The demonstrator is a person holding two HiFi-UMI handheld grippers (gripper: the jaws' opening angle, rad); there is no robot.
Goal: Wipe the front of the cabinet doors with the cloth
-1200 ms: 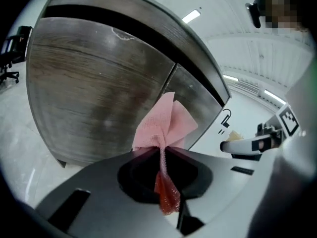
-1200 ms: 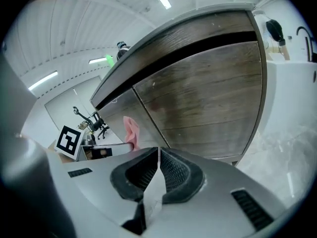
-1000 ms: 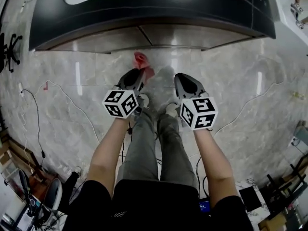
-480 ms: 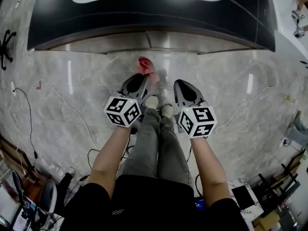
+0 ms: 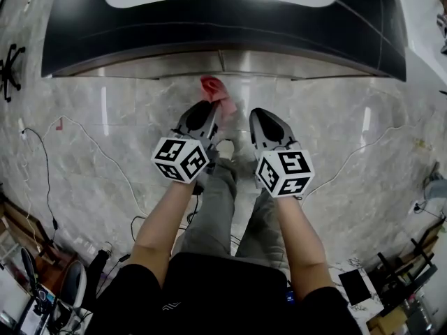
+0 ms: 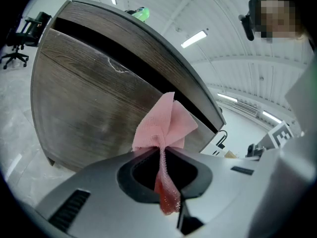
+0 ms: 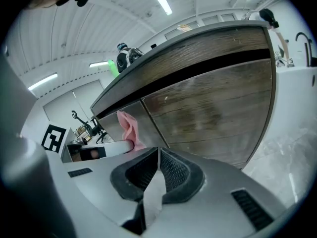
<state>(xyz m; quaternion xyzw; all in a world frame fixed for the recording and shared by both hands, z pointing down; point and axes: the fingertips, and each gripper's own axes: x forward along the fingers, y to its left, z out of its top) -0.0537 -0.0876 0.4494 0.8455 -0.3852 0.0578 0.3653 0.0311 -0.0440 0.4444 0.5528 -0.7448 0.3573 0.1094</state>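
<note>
Looking down from the head view, you've got both grippers held out low over the marble floor [image 5: 105, 138], pointing at the cabinet doors [image 5: 279, 61] that sit under a dark curved worktop [image 5: 209, 23]. The left gripper [image 5: 208, 107] is clamped down on the pink cloth [image 5: 213, 87]. Its own view shows the jaws pinched tight on the middle of the cloth, with a fanned-out bit sticking up past the tips and a darker, twisted tail hanging back into the gap behind them. The cloth is right up by the wood-grain door fronts, close to the seam between two doors, but honestly I can't tell if it's actually touching the door or just hanging in front of it. The right gripper [image 5: 257, 114] is just beside the left one, a bit apart from it, and its jaws are pressed together with nothing between them. From its view you can see the cloth off to the left against the doors, and a long black gap running between the doors and the worktop edge. Each gripper has its marker cube sitting near the person's wrist. There's also a thin cable [image 5: 105, 155] snaking across the floor on the left, and an office chair [image 5: 10, 68] way off at the left edge.
</note>
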